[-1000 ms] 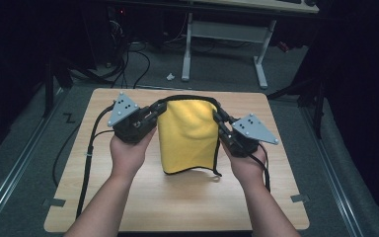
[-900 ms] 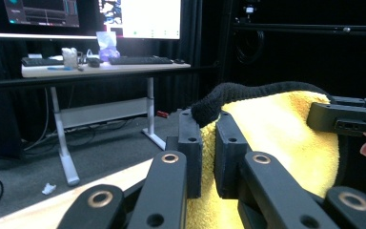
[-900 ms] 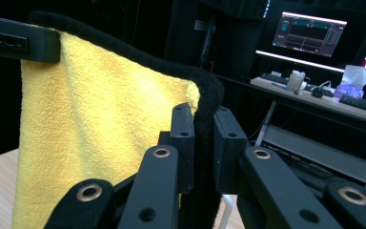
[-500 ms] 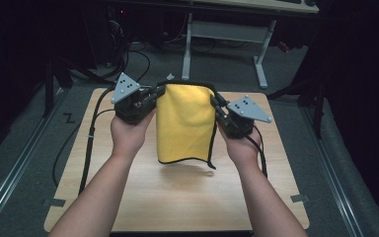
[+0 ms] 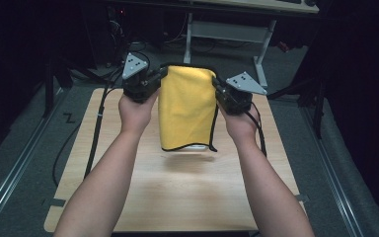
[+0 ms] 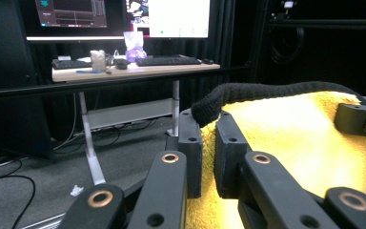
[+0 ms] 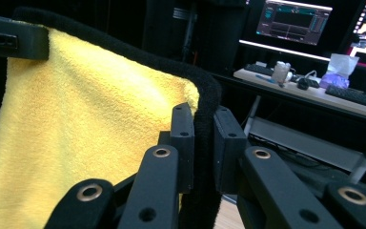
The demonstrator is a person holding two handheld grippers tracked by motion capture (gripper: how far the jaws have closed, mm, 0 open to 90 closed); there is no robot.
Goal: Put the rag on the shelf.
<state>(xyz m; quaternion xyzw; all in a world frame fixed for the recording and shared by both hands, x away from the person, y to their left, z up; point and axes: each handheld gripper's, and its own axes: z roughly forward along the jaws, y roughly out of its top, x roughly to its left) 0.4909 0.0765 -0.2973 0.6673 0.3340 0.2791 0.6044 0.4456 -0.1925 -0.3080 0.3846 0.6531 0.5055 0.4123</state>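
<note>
A yellow cloth (image 5: 186, 106) with black edging hangs in the air above the wooden table (image 5: 192, 197), stretched between both grippers. My left gripper (image 5: 159, 79) is shut on its top left corner, and the left gripper view has the cloth (image 6: 295, 143) pinched between the jaws of my left gripper (image 6: 208, 143). My right gripper (image 5: 217, 89) is shut on the top right corner; in the right gripper view the black hem of the cloth (image 7: 86, 124) runs between the jaws of my right gripper (image 7: 204, 143). The cloth's bottom edge hangs clear of the table.
A desk (image 6: 133, 71) with keyboards and monitors stands beyond the table's far edge, its white legs (image 5: 261, 54) on the grey floor. Black cables (image 5: 98, 123) trail from the grippers over the table's left side.
Both hands have carried the cloth away from the person, toward the table's far edge, and slightly up. The cloth now hangs off the table instead of resting its lower part on it.
</note>
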